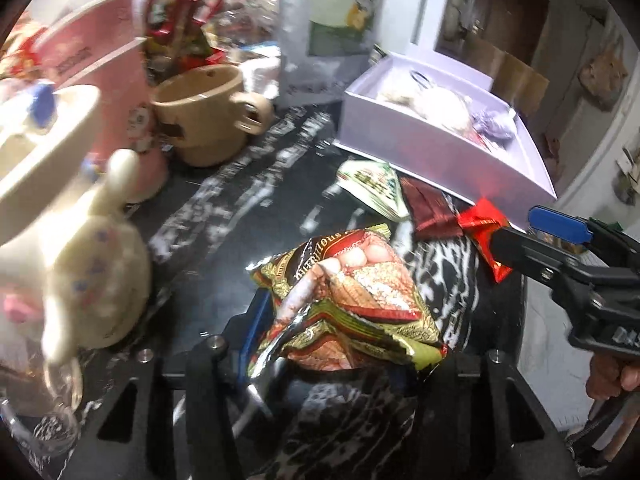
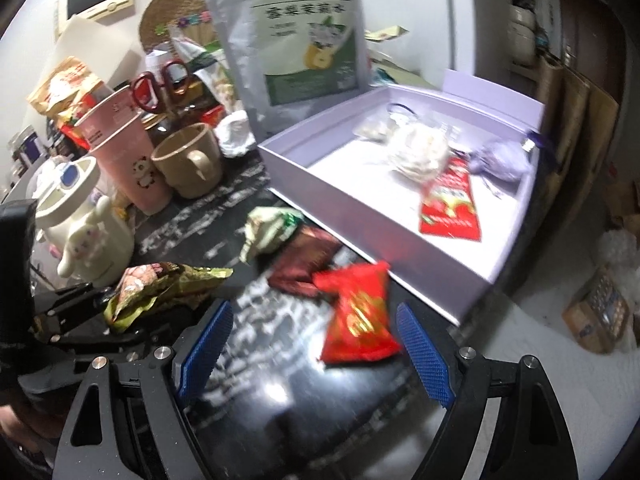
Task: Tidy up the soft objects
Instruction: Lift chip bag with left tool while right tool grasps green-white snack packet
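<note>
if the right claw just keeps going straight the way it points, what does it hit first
Most likely the red snack packet lying on the dark table, between the open right claw's blue fingers. Beyond it sits the lavender box. Blur makes depth uncertain.

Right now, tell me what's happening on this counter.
A person is sorting snack packets into the lilac box. The left gripper is shut on a green-and-gold packet, held off the counter. The right gripper is open around a red packet. Two more packets lie beside the box.
</note>
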The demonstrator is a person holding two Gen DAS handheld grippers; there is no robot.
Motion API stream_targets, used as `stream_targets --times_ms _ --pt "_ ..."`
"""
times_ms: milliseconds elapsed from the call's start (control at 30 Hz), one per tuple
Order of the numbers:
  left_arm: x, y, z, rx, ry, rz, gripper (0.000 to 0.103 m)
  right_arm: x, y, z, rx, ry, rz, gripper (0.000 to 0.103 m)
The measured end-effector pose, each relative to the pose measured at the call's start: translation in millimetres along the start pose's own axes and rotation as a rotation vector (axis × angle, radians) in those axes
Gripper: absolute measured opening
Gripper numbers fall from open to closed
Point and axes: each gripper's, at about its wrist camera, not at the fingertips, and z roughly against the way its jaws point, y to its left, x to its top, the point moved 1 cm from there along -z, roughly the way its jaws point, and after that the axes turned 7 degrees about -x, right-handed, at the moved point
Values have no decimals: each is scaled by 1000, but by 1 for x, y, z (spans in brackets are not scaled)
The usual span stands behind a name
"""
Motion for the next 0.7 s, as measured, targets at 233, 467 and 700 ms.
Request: stream_targets --times_ms 233,467,700 --pt "-5 4 12 91 -41 35 50 19 15 -35 57 25 47 72" --pt "-5 6 16 113 -57 41 50 36 38 -75 119 63 111 60" --pt "-3 9 14 105 -48 60 50 46 51 -97 106 89 138 30"
